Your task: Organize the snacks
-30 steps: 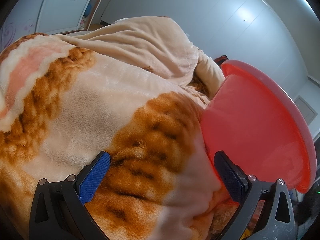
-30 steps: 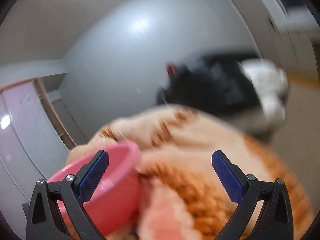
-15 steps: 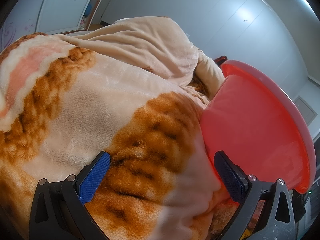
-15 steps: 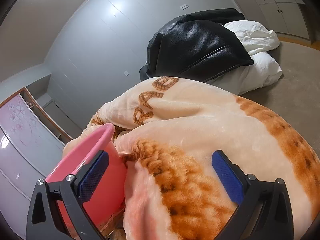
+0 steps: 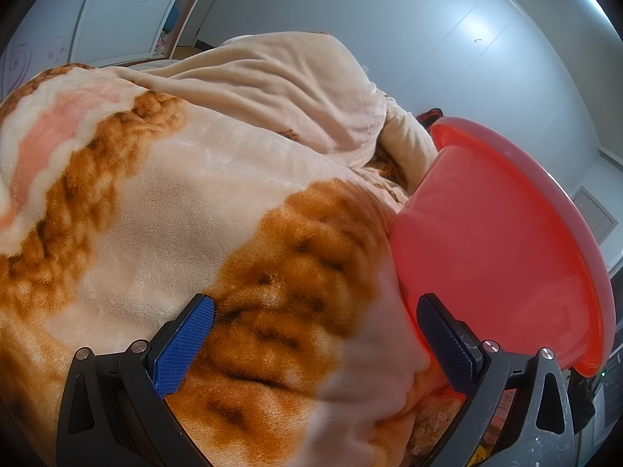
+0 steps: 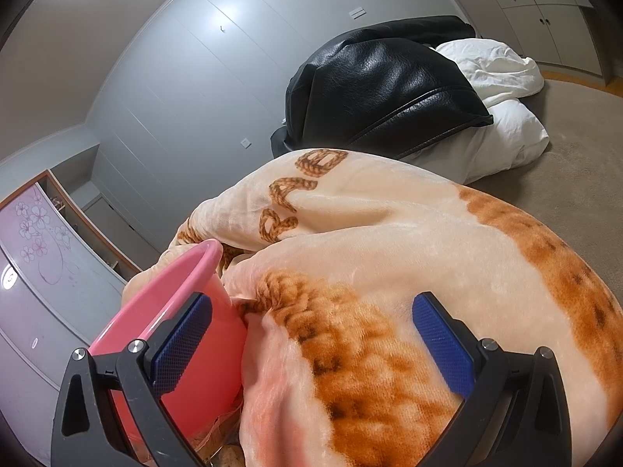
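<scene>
A pink-red plastic basin (image 5: 502, 241) sits on the right of the left wrist view, pressed against a cream and orange fleece blanket (image 5: 202, 210). My left gripper (image 5: 315, 344) is open and empty, close above the blanket, its right finger beside the basin wall. In the right wrist view the same basin (image 6: 183, 311) is at lower left, the blanket (image 6: 389, 257) beside it. My right gripper (image 6: 311, 338) is open and empty, its left finger in front of the basin. A bit of snack wrapper (image 5: 440, 412) shows under the basin; the snacks are mostly hidden.
A black leather jacket (image 6: 381, 85) lies on white bedding (image 6: 506, 116) at the back right, on a beige carpet (image 6: 584, 179). White wall panels stand behind. A wardrobe with a flower-printed door (image 6: 35, 241) is at the left.
The right gripper swung and steadied: its view went from blurred to sharp, and the basin sits a little higher and closer behind its left finger. The left view is unchanged.
</scene>
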`<move>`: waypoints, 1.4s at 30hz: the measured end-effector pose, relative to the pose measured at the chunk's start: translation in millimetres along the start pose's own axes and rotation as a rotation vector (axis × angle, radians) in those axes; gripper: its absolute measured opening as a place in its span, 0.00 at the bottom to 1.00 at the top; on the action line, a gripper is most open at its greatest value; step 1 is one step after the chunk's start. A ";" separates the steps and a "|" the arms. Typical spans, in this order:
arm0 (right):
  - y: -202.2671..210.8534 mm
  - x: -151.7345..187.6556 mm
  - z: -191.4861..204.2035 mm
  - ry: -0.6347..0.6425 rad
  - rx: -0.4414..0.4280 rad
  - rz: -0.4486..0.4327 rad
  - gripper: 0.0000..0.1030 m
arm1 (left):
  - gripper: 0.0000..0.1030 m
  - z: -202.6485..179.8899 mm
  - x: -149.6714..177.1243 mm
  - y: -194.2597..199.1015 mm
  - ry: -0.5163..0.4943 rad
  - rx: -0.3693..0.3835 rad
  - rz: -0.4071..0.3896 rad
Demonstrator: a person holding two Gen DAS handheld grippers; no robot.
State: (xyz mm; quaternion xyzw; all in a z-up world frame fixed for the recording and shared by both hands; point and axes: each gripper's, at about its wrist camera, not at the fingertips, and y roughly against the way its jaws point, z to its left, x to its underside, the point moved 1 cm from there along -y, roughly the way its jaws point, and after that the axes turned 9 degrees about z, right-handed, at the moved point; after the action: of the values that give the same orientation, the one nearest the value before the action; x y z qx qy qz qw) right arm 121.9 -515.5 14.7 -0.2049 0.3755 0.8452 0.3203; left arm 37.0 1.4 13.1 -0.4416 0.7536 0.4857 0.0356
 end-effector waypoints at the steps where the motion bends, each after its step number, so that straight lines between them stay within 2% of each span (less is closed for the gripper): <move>1: -0.1 -0.1 0.2 0.001 -0.001 0.000 1.00 | 1.00 0.0 0.0 0.0 0.000 0.000 0.000; 7: 0.2 0.3 0.1 0.001 -0.001 -0.001 1.00 | 0.99 -0.3 0.1 -0.1 -0.001 0.000 0.001; 11: 0.2 0.3 0.4 0.001 -0.001 -0.001 1.00 | 0.99 -3.3 1.8 7.6 -0.034 0.018 0.029; 14: 0.5 0.8 0.8 0.000 0.000 -0.002 1.00 | 0.99 -12.2 6.7 36.9 -0.094 0.128 0.041; 18: 0.7 1.0 0.8 0.001 0.001 -0.001 1.00 | 0.99 -39.4 18.7 85.6 -0.281 0.312 0.057; 20: -0.1 0.3 0.9 0.000 0.000 -0.001 1.00 | 0.99 -51.5 27.3 92.0 -0.356 0.401 0.129; 22: -0.2 0.5 1.1 0.000 0.001 -0.002 1.00 | 0.99 -62.6 41.0 84.2 -0.394 0.525 0.298; 24: -0.2 0.5 1.1 0.001 0.000 -0.002 1.00 | 0.99 -67.4 50.7 75.2 -0.386 0.574 0.403; 27: 0.0 0.7 1.3 0.000 0.001 -0.002 1.00 | 0.99 -74.3 61.8 66.2 -0.403 0.589 0.476; 30: 0.0 0.7 1.2 0.000 0.000 -0.002 1.00 | 0.99 -82.5 73.2 56.7 -0.453 0.547 0.519; 33: 0.2 0.8 1.1 0.000 -0.001 -0.002 1.00 | 0.87 -86.9 80.5 52.3 -0.484 0.496 0.539; 35: 0.2 0.8 1.1 0.000 0.000 -0.002 1.00 | 0.63 -84.8 79.8 53.1 -0.508 0.454 0.519; 36: 0.2 0.8 1.1 0.000 0.000 -0.002 1.00 | 0.57 -81.6 77.0 54.4 -0.509 0.441 0.507; 38: 0.2 0.6 1.1 0.001 -0.001 -0.002 1.00 | 0.39 -76.9 73.4 56.8 -0.489 0.472 0.502; 41: 0.3 0.6 1.1 0.001 -0.001 -0.002 1.00 | 0.24 -69.0 69.2 61.0 -0.465 0.536 0.500; 42: 0.4 0.6 1.0 0.001 -0.001 -0.002 1.00 | 0.22 -66.6 66.7 64.3 -0.462 0.549 0.497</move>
State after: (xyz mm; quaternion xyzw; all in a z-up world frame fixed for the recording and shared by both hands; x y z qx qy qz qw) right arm 121.1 -514.7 15.2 -0.2057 0.3749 0.8451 0.3208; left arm -23.6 -82.7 60.9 -0.1007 0.9104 0.3471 0.2012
